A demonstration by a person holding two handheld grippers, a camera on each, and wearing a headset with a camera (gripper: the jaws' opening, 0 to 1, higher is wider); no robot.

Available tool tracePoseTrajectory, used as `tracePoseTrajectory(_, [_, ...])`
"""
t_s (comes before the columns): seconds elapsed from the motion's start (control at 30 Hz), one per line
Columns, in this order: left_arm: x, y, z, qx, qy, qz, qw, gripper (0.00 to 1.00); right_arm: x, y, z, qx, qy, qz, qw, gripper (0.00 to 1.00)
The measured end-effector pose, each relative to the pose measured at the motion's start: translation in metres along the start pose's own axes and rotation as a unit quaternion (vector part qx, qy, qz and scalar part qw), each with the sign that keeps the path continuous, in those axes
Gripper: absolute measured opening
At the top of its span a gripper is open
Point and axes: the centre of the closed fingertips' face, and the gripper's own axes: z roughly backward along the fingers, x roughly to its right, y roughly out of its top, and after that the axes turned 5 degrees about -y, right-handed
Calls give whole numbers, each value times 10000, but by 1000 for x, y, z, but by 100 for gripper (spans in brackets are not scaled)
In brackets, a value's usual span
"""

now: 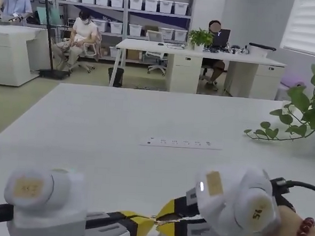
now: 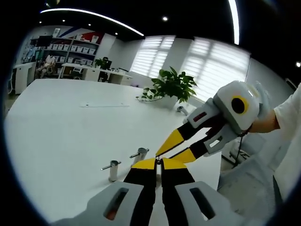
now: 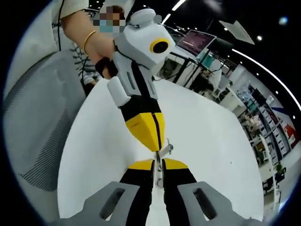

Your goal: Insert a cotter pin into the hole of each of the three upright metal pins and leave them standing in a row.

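Jaws of left gripper (image 2: 158, 162) pinch thin silver cotter pin (image 3: 165, 149); right gripper (image 3: 158, 165) clamps grey metal pin (image 3: 160, 176) over near side of white table (image 1: 147, 117). Two cottered upright pins (image 2: 113, 171) (image 2: 140, 155) nearby; leafy plant (image 2: 171, 87) far right.

White-bodied left claw (image 2: 158, 163) and right claw (image 3: 159, 165), yellow-black jaws; red bead bracelet (image 1: 302, 234) (gold bangle (image 3: 87, 41) opposite).
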Motion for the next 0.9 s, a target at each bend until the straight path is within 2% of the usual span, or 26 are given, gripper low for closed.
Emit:
tracePoseTrajectory(0.1, [0, -1, 1, 6, -15, -33, 10000, 0, 1, -2, 2, 35, 31, -238, 9997, 9])
tracePoseTrajectory(0.23, [1, -5, 3, -62, -48, -204, 9998, 0, 2, -2, 6, 175, 151, -721, 9971, 11])
tracePoseTrajectory(0.33, [2, -5, 5, -43, -123, -285, 9995, 0, 0, -2, 8, 293, 358, -1089, 9930, 12])
tracePoseTrajectory(0.43, [4, -7, 7, -90, -204, -429, 9988, 0, -4, -1, 12, 470, 614, -1514, 9854, 13])
tracePoseTrajectory(0.47, [5, -7, 7, -88, -238, -452, 9987, 0, -3, -2, 13, 490, 626, -1655, 9830, 14])
tracePoseTrajectory(0.67, [14, -7, 9, -71, -529, -639, 9965, 0, -10, 0, 18, 697, 989, -2009, 9721, 16])
tracePoseTrajectory(0.9, [24, -10, 12, -67, -838, -794, 9933, 0, -18, -2, 23, 788, 1277, -2106, 9660, 15])
